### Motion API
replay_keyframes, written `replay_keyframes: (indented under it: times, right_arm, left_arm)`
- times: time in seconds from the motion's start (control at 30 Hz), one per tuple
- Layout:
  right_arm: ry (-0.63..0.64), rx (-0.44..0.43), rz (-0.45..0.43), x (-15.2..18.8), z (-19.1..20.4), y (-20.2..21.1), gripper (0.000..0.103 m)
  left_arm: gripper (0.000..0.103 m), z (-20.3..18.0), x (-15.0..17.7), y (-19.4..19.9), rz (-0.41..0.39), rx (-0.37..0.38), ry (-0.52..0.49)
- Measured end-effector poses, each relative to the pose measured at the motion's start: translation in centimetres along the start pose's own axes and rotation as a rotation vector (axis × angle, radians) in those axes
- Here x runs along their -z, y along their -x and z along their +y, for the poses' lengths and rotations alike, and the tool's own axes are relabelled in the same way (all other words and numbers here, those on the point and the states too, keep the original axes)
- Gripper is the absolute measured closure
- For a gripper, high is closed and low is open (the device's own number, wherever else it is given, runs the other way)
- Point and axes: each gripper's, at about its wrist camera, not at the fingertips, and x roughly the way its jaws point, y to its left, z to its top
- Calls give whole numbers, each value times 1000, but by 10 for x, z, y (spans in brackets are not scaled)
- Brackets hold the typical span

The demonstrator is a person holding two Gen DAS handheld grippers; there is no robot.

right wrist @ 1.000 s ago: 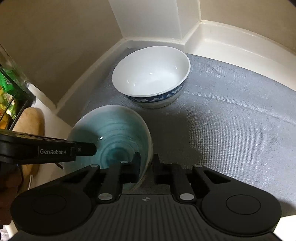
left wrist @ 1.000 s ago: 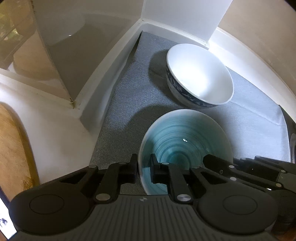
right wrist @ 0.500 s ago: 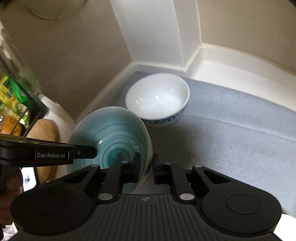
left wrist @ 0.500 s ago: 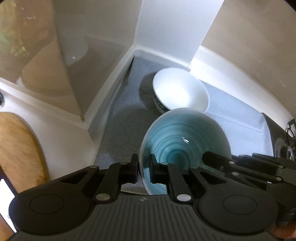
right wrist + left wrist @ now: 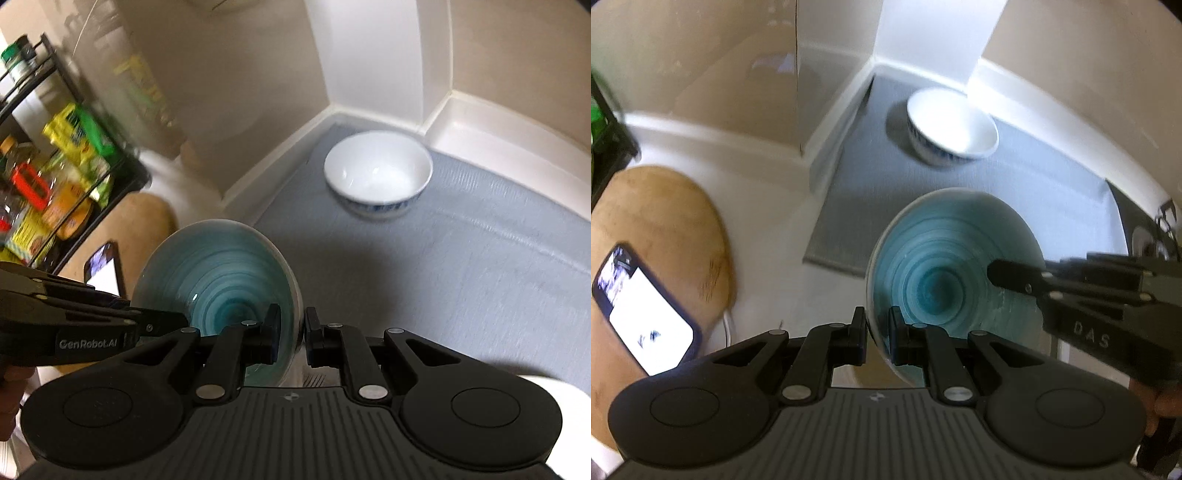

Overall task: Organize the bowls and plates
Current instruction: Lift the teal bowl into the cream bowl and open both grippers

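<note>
A teal bowl (image 5: 945, 266) with a pale rim hangs in the air above the counter, held from two sides. My left gripper (image 5: 877, 328) is shut on its near left rim. My right gripper (image 5: 291, 332) is shut on the opposite rim of the teal bowl (image 5: 218, 280). In the left wrist view the right gripper's fingers (image 5: 1015, 278) reach in from the right. A white bowl (image 5: 955, 123) with a blue band stands alone on the grey mat (image 5: 1052, 192) near the corner; the right wrist view shows this white bowl (image 5: 378, 173) too, on the same grey mat (image 5: 461, 266).
A wooden board (image 5: 661, 240) with a lit phone (image 5: 642, 306) lies at the left on the white counter. A black wire rack (image 5: 51, 177) of jars and packets stands further left. White walls and a raised ledge (image 5: 498, 129) close the corner behind the mat.
Both grippers have lifted the teal bowl and drawn it back and to the left, away from the white bowl. The board, phone and rack have come into view.
</note>
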Motion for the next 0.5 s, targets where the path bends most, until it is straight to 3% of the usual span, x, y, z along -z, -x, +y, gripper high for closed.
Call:
replay_keyframes:
  times: [0.2, 0.5]
  right_arm:
    - [4, -7, 50, 15, 10, -2, 88]
    - [16, 1, 92, 21, 17, -14, 88]
  left_arm:
    - [90, 7, 19, -6, 61, 12, 3]
    - [90, 7, 22, -14, 95, 18, -22]
